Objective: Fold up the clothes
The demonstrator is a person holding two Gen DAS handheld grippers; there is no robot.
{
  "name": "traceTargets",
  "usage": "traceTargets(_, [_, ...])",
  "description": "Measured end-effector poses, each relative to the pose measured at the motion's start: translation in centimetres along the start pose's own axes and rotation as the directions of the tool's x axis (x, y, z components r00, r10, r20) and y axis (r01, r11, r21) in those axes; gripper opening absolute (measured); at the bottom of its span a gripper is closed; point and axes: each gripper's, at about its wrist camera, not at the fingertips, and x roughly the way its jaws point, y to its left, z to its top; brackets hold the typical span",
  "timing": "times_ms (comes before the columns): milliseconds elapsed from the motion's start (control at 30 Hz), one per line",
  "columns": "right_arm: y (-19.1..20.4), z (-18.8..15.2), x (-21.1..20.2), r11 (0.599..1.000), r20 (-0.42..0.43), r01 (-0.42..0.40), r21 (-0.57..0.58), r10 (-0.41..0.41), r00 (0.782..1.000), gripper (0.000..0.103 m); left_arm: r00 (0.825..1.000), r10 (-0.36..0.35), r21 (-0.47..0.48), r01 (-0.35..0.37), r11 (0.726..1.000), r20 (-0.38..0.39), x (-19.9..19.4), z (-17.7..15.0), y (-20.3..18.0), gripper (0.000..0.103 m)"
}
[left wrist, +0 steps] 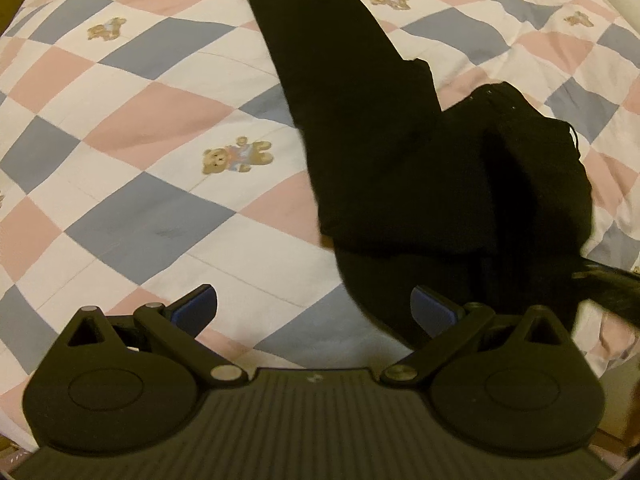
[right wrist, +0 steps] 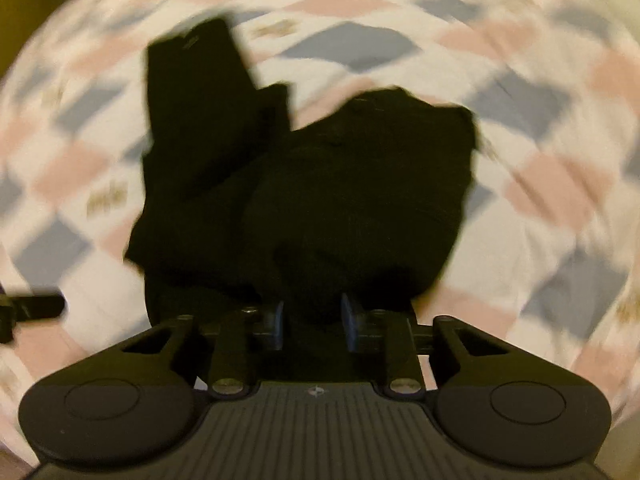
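Black trousers (left wrist: 360, 120) lie on a checked quilt (left wrist: 140, 220), one leg stretched away to the upper left and the waist part bunched at the right. My left gripper (left wrist: 314, 308) hovers open over the quilt; the near edge of the cloth lies just inside its right finger, untouched. In the blurred right wrist view the trousers (right wrist: 320, 180) fill the middle. My right gripper (right wrist: 313, 324) has its blue pads close together with a fold of the black cloth pinched between them. The right gripper's dark body shows at the left wrist view's right edge.
The quilt (right wrist: 540, 240) has pink, blue and white diamonds with small teddy bears (left wrist: 238, 156). Its near edge drops off at the lower right (left wrist: 616, 360). A dark part of the other tool (right wrist: 32, 304) pokes in at the left edge of the right wrist view.
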Motion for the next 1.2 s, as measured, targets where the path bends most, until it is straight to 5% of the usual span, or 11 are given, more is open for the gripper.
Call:
traceTargets(133, [-8.2, -1.5, -1.6, 0.960, -0.003, 0.056, 0.273, -0.058, 0.998, 0.007, 1.000, 0.000, 0.000, 0.000, 1.000, -0.017, 1.1, -0.1, -0.3, 0.101])
traceTargets(233, [-15.4, -4.5, -0.6, 0.855, -0.105, 0.145, 0.498, -0.107, 0.989, 0.003, 0.999, -0.012, -0.014, 0.011, 1.000, -0.036, 2.2, -0.5, -0.3, 0.100])
traceTargets(333, [-20.3, -7.7, 1.0, 0.745, -0.144, 0.086, 0.662, 0.014, 0.989, 0.004, 0.998, -0.021, -0.038, 0.018, 0.999, -0.066, 3.5, -1.2, -0.2, 0.098])
traceTargets(400, [-20.8, -8.3, 1.1, 0.752, -0.131, 0.043, 0.658, 0.058, 0.990, 0.014, 0.996, -0.031, -0.063, 0.026, 0.998, -0.081, 4.3, -1.8, -0.1, 0.098])
traceTargets(500, [-20.1, -8.1, 0.5, 0.808, -0.084, 0.000, 0.589, 0.062, 0.995, 0.046, 0.992, -0.067, -0.124, 0.054, 0.991, -0.103, 5.5, -2.8, 0.3, 0.098])
traceTargets(667, [-20.8, -7.1, 0.2, 0.814, 0.004, -0.074, 0.576, 0.088, 0.996, 0.048, 0.984, -0.149, -0.274, 0.117, 0.955, -0.099, 6.2, -4.5, 1.4, 0.098])
traceTargets(733, [-21.4, -6.7, -0.5, 0.804, 0.058, -0.115, 0.584, 0.100, 0.993, 0.060, 0.982, -0.170, -0.328, 0.135, 0.935, -0.082, 6.2, -5.1, 1.8, 0.098])
traceTargets(867, [-23.3, -5.7, -1.8, 0.813, 0.111, -0.141, 0.565, 0.094, 0.989, 0.065, 0.979, -0.194, -0.415, 0.151, 0.897, -0.062, 6.2, -5.9, 1.8, 0.098])
traceTargets(1033, [-25.3, -4.3, -1.2, 0.825, 0.107, -0.157, 0.542, 0.117, 0.987, 0.067, 0.968, -0.252, -0.539, 0.202, 0.818, -0.019, 6.8, -6.9, 0.9, 0.098])
traceTargets(1200, [-26.3, -2.6, -0.1, 0.854, 0.082, -0.190, 0.485, 0.172, 0.982, 0.070, 0.952, -0.306, -0.668, 0.244, 0.703, 0.026, 8.2, -8.4, -0.5, 0.098])
